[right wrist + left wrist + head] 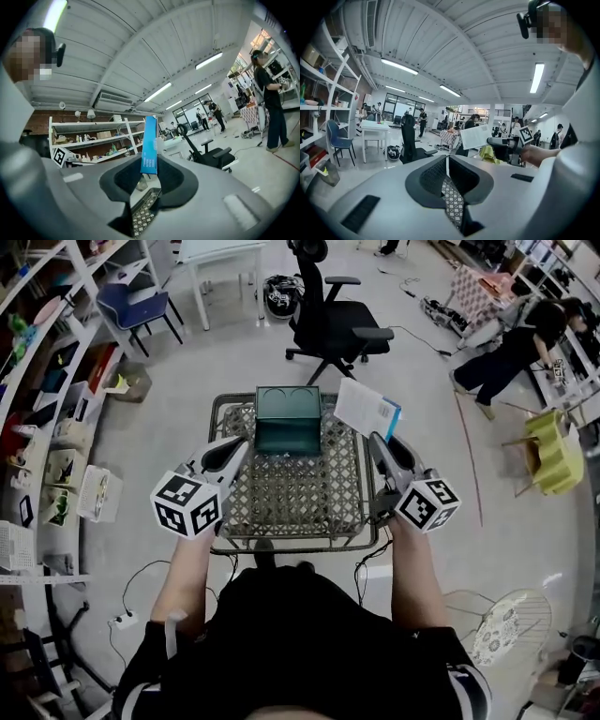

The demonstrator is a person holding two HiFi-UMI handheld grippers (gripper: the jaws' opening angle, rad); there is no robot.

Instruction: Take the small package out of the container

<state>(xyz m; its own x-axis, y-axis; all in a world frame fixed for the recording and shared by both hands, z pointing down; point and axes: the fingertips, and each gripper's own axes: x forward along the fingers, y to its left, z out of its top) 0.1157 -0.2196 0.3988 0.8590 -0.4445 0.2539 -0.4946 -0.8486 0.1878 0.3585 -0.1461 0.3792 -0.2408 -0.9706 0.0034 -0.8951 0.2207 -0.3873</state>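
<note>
Now, head view: your right hand-held gripper (376,439) pinches the small package (367,408) above the worktop (281,495), beside the container (288,420). Left gripper view: your left hand-held gripper (446,162) is closed, empty. Right gripper view: package stands tall, long side up.

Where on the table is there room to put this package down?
The near half of the table, from the container to the near rim, is bare. Narrow strips flank the container, which fills the far middle. The package is in the right tongs.
</note>
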